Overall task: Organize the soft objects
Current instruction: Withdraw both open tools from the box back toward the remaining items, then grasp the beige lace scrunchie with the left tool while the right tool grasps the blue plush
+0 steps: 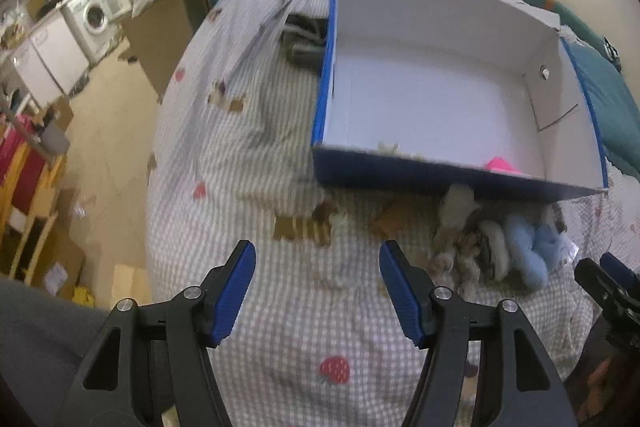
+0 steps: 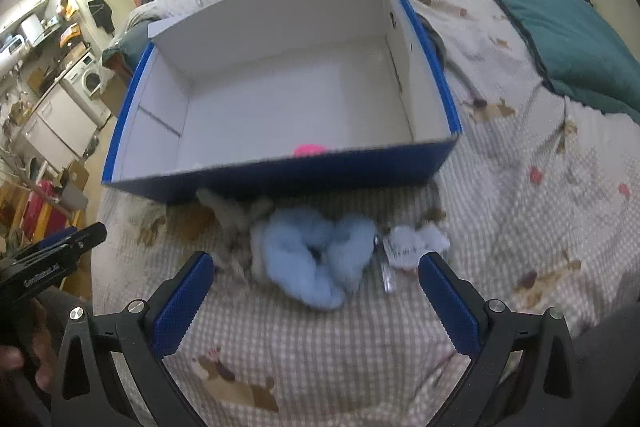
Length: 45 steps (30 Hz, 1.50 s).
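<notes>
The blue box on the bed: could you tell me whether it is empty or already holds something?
Nearly empty. The blue box is open-topped, its white floor mostly bare; a pink item and a pale fluffy bit peek over its near wall.

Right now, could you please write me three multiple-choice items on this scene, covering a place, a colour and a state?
1. Where does the fluffy light-blue scrunchie lie?
A. inside the box
B. on the checked bedspread in front of the box
C. on the teal pillow

2. What colour is the small soft item inside the blue-sided white cardboard box?
A. pink
B. green
C. black

3. How is the right gripper?
A. shut on the scrunchie
B. shut, holding nothing
C. open, holding nothing

Answers: 1 B, it rests on the bedspread below the box's near wall. 2 A, bright pink shows over the near wall. 3 C, its blue fingers stand wide apart, nothing between them.
</notes>
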Each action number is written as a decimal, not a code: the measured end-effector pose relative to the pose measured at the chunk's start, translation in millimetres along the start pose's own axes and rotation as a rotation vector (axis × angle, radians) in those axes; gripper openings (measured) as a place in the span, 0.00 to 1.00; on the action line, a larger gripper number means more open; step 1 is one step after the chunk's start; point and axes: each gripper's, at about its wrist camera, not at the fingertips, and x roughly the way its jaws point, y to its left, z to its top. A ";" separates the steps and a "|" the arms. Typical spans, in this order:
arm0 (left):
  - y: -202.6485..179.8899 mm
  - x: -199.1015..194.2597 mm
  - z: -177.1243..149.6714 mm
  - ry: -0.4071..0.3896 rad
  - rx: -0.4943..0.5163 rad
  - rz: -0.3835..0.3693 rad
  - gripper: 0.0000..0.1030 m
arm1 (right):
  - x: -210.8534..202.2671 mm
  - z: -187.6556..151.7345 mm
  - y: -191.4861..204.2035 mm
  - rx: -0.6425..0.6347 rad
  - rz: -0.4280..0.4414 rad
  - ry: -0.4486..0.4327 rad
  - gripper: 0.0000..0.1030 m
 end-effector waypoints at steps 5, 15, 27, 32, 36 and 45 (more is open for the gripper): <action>4.7 9.3 -12.8 0.063 -0.026 -0.003 0.60 | -0.6 -12.1 -6.8 0.049 -0.037 0.030 1.00; -17.4 33.0 -27.0 0.179 0.051 -0.068 0.60 | 19.5 -22.0 -0.2 0.051 -0.013 0.145 1.00; -44.9 86.1 -9.4 0.320 0.018 -0.220 0.50 | 26.3 -24.7 -5.6 0.080 0.034 0.162 1.00; -45.0 107.4 -5.1 0.358 -0.017 -0.237 0.27 | 28.1 -23.3 -8.4 0.107 0.035 0.160 1.00; -48.0 106.6 -4.4 0.361 -0.001 -0.236 0.12 | 31.0 -24.3 -12.7 0.125 0.036 0.172 1.00; -40.7 78.9 -3.0 0.314 -0.024 -0.268 0.06 | 33.1 -18.4 -18.8 0.144 0.044 0.181 1.00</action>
